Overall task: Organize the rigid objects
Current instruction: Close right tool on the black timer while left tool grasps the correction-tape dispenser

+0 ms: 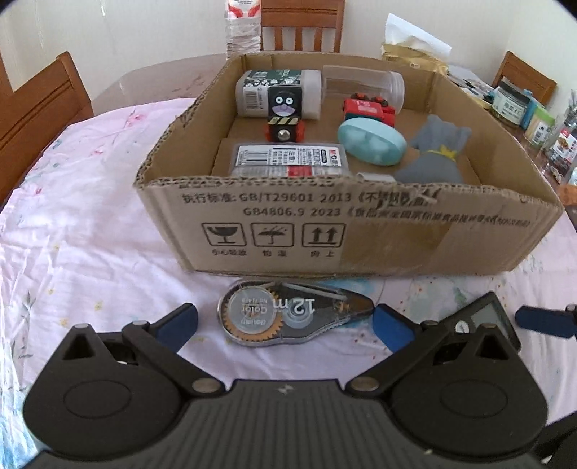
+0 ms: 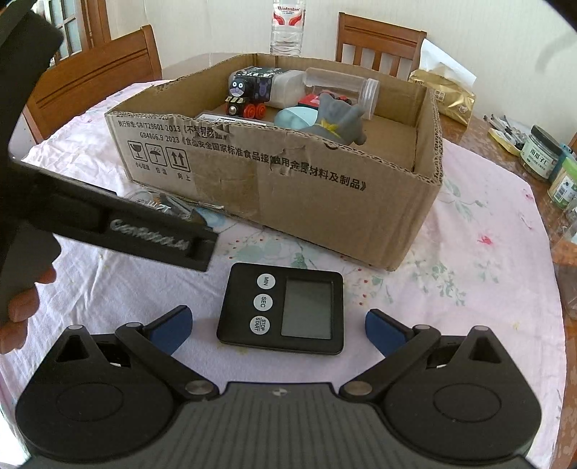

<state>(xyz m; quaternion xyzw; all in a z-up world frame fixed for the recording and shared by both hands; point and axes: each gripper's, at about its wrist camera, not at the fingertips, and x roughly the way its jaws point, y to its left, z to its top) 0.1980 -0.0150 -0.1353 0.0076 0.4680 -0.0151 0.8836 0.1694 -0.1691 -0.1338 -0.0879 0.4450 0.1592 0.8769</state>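
Lying between the spread right tongs, the timer, untouched

In the right wrist view we see the correction tape only in part, behind the other gripper's body. The box's front wall hides the lower edge of the staple case and a small white thing we cannot identify. The timer sits partly behind our left gripper's linkage. The water bottle is cut off at the top edge.
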